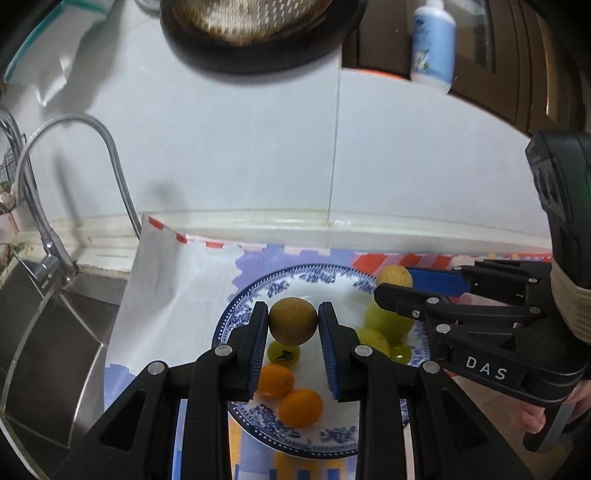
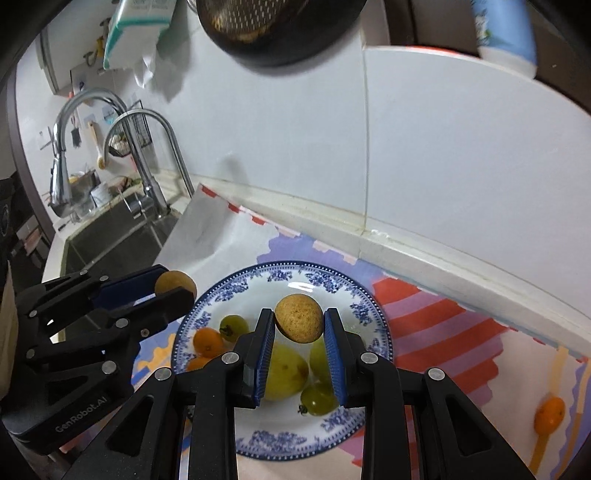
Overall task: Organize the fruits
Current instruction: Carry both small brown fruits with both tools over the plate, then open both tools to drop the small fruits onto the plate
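A blue-and-white patterned plate (image 1: 314, 274) (image 2: 354, 295) lies on a colourful cloth. It holds two small orange fruits (image 1: 301, 408) (image 2: 207, 340) and several green ones (image 1: 388, 321) (image 2: 286, 371). My left gripper (image 1: 293, 320) is shut on a brown round fruit (image 1: 293, 320) above the plate; that gripper shows at the left of the right wrist view (image 2: 177, 286). My right gripper (image 2: 299, 324) is shut on a second brown round fruit (image 2: 299, 323) above the plate; it shows at the right of the left wrist view (image 1: 393, 282).
A sink (image 2: 110, 240) with curved taps (image 2: 159, 155) lies to the left. A dark pan with a metal strainer (image 1: 258, 33) and a blue-white bottle (image 1: 434, 44) hang against the tiled wall. One orange fruit (image 2: 549, 414) lies on the cloth to the right.
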A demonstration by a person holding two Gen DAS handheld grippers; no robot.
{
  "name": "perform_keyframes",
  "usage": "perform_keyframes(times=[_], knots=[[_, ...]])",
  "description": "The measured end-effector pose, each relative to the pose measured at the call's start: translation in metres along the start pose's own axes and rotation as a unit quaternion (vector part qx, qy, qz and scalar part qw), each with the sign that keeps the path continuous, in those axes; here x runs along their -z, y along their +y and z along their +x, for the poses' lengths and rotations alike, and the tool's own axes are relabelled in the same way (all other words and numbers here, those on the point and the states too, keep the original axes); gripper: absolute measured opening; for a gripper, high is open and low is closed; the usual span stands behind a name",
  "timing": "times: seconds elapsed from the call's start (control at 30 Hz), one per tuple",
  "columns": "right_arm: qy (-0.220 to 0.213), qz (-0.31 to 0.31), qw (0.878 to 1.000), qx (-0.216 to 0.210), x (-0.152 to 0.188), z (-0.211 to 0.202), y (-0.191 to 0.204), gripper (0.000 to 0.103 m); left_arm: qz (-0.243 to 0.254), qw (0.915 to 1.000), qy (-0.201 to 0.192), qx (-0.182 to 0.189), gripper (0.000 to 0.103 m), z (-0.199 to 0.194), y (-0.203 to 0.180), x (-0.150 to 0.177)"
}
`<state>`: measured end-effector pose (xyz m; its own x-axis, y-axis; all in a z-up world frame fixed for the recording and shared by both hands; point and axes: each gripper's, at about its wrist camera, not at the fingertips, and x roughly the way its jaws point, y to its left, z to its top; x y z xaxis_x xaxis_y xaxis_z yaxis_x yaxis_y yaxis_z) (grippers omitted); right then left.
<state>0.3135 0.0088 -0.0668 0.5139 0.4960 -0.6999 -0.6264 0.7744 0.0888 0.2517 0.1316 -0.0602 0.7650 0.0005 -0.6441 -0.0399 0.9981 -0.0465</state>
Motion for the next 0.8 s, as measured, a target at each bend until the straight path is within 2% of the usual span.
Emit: perform_keyframes(times=[0.2, 0.4, 0.8], knots=[[0.017, 0.003, 1.0, -0.002, 0.0, 0.024, -0.003, 0.029, 0.002, 0.9996, 0.028, 0.004, 0.028, 0.029, 0.006, 0.0], [0.025, 0.009, 1.0, -0.004, 0.0, 0.035, -0.007, 0.029, 0.008, 0.9991, 0.041, 0.009, 0.028, 0.045, 0.005, 0.004], [0.034, 0.009, 0.999, -0.009, 0.0, 0.045, -0.009, 0.029, 0.009, 0.9982, 0.058, 0.015, 0.028, 0.059, 0.005, 0.008]])
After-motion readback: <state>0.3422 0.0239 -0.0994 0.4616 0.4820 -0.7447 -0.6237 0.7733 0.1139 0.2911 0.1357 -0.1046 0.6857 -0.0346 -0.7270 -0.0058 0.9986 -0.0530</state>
